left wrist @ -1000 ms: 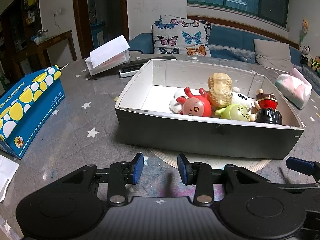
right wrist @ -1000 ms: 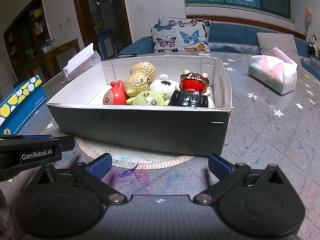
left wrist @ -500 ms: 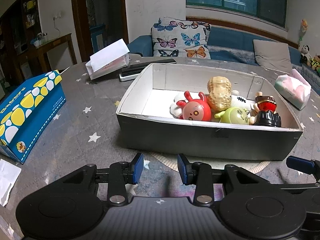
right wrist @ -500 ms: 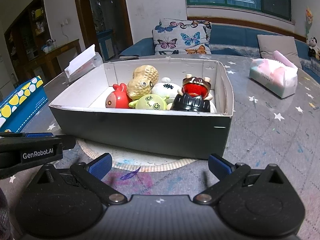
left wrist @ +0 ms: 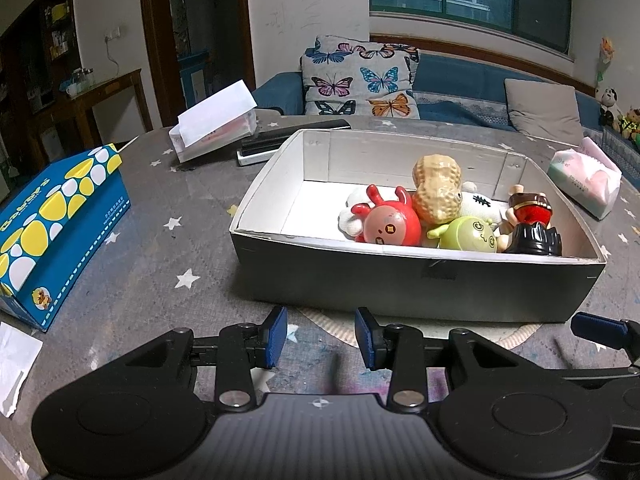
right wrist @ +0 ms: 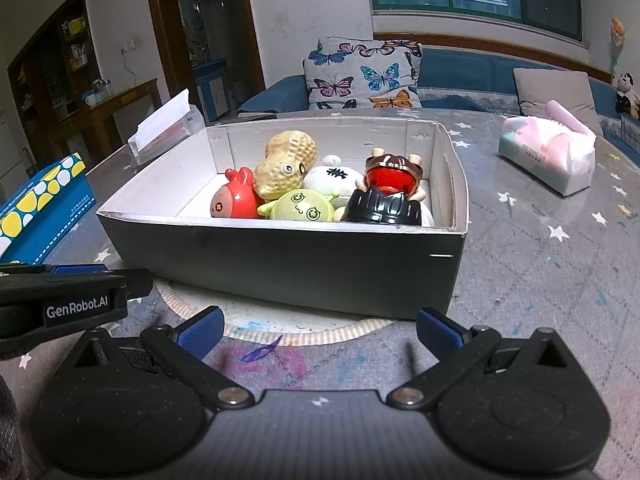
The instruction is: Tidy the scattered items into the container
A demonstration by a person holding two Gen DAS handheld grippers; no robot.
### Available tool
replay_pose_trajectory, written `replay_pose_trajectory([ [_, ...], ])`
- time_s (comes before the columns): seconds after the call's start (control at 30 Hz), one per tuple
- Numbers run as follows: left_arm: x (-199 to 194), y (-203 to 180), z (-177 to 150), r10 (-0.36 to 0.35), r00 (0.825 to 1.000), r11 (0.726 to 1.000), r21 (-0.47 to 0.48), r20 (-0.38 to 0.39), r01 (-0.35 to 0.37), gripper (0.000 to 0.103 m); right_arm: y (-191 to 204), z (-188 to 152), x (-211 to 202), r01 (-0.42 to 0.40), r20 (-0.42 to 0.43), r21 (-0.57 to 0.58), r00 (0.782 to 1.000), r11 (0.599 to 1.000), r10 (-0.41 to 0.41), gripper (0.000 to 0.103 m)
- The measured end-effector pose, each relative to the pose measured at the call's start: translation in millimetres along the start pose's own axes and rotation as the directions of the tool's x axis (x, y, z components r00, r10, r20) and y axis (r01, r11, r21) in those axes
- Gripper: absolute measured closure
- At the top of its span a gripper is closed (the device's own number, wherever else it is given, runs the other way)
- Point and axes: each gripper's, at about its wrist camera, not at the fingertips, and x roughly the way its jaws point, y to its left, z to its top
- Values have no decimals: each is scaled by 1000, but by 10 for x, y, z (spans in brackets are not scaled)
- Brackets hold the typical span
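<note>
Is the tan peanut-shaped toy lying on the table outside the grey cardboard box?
No, the tan peanut-shaped toy sits inside the grey cardboard box, among other toys.

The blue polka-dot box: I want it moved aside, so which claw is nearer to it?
Left. The left claw sits just right of the blue polka-dot box; the right claw is farther right, beyond the left one, facing the toy box.

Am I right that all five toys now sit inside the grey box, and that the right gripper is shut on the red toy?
Not quite. The five toys do sit inside the grey box, but the right gripper is open and empty, short of the box; the red toy lies inside, untouched. The right wrist view shows this.
</note>
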Motion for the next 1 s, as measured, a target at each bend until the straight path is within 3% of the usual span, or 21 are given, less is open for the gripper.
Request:
replay_pose_trajectory([
  [1.0,-36,-45,-1,-9,1000,1000,11,26,9,65,-26,-8,-2,3,2,12,1000,1000,-3,0],
])
